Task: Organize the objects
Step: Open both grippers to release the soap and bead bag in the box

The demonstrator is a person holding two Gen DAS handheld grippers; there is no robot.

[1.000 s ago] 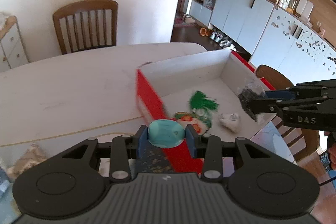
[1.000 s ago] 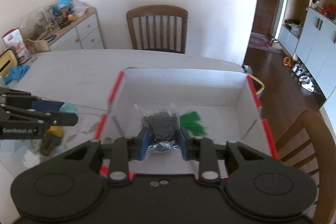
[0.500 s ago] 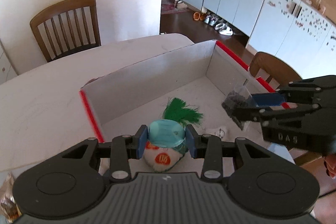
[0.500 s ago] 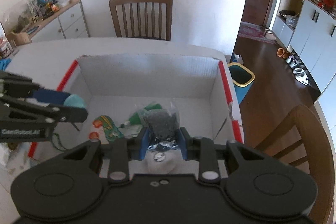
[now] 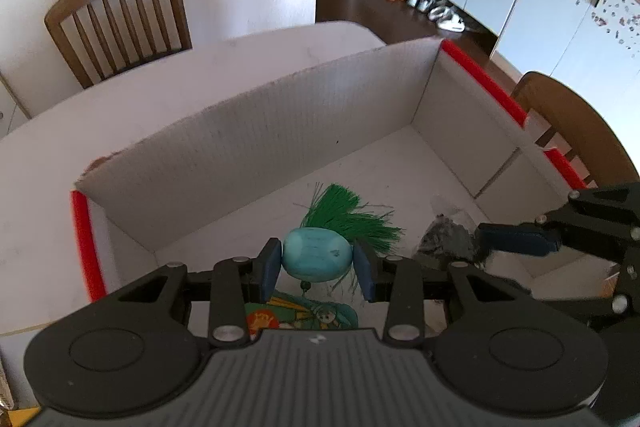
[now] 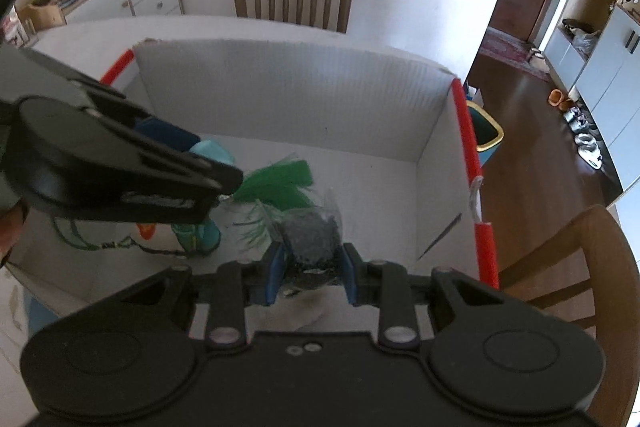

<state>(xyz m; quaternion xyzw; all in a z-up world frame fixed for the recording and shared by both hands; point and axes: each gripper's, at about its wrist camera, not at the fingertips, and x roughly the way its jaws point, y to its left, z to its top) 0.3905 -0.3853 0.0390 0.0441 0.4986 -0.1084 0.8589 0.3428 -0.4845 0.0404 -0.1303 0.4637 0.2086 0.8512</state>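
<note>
Left wrist view: the left gripper (image 5: 318,261) has its blue pads pressed on either end of a smooth turquoise egg-shaped bead (image 5: 317,254), whose long axis runs straight across from pad to pad. Beyond and just below the fingertips lies the floor of the white cardboard box with red-taped edges (image 5: 256,143), so the bead hangs inside the box's walls, over a green thread tassel (image 5: 346,213) and a printed flat packet (image 5: 300,315) nearer the camera. To the right of these fingers, the right gripper (image 6: 310,263) is clamped narrowly on a clear plastic bag of dark granules (image 6: 314,235), also held over the box floor, near its right wall. Neither object appears to rest on the floor yet. Both loads seem ready to be let go; the two grippers sit close together, so the releases need a little room between them.
</note>
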